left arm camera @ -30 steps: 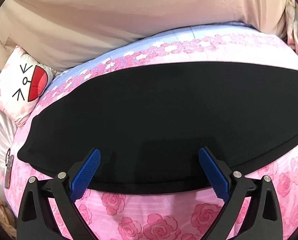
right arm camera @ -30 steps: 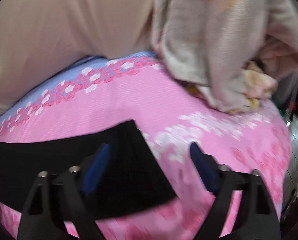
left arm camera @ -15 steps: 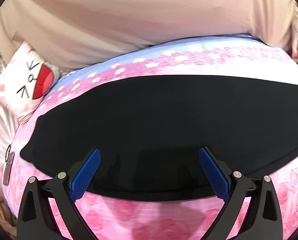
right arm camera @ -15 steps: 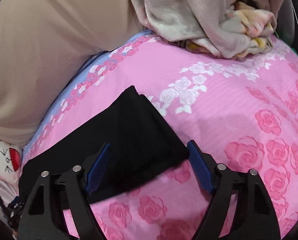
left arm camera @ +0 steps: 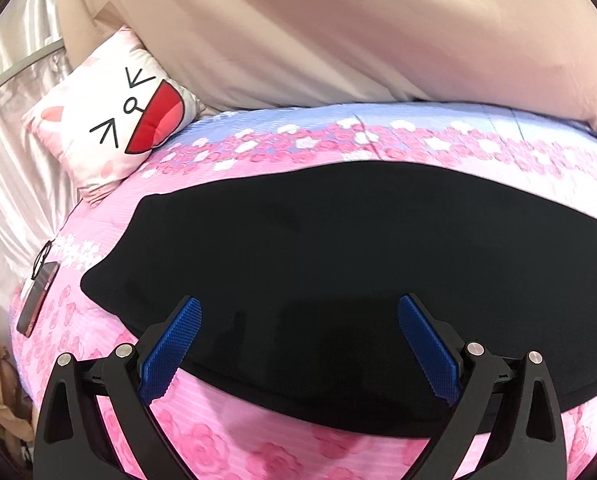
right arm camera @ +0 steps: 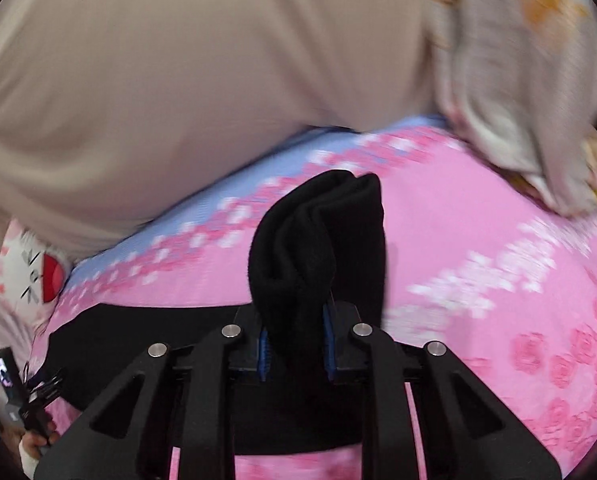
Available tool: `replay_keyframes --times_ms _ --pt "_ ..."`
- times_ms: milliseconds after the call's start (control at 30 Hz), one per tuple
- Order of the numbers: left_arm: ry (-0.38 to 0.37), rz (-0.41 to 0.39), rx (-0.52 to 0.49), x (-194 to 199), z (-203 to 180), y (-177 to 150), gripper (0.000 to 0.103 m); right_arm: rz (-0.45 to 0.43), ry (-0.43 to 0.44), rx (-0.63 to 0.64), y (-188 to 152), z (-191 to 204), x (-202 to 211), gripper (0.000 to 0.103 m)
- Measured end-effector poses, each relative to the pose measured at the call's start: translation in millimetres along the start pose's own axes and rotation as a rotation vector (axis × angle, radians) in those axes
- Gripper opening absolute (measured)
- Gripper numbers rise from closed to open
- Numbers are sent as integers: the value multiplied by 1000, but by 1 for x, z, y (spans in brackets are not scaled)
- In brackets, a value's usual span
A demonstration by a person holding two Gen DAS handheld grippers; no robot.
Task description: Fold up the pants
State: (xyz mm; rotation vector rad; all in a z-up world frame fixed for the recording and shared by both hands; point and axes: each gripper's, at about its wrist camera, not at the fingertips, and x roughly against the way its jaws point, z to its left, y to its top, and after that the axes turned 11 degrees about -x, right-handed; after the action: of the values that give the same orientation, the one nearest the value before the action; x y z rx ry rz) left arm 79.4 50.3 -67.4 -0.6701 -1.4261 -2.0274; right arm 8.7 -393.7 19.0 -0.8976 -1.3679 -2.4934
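Right gripper [right arm camera: 294, 344] has just been closing and now pinches a bunched end of the black pants [right arm camera: 318, 240]; cloth stands up ahead of its fingers, likely gathered for carrying that end over. Left gripper [left arm camera: 298, 344] spread wide, nothing between its fingers, hovering over the near edge of the pants [left arm camera: 338, 260], which lie flat just ahead on the pink bed [left arm camera: 258, 440].

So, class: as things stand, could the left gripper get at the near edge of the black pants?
Probably yes: the left gripper hangs open right over the black pants, their near edge between its jaws with nothing in the way.
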Motion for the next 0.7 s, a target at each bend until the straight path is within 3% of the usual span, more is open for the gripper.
replay_keyframes --times_ms 167,333,500,700 --pt "-18 -29 30 0 34 -3 97 96 118 139 -34 103 -46 19" --pt "46 -40 25 -4 73 -11 97 225 161 301 -96 188 -102 19" --pt "52 -26 67 -14 108 -23 97 293 108 391 -146 221 -136 19" --pt "8 -38 85 -15 114 -29 97 306 67 385 -157 219 -143 19"
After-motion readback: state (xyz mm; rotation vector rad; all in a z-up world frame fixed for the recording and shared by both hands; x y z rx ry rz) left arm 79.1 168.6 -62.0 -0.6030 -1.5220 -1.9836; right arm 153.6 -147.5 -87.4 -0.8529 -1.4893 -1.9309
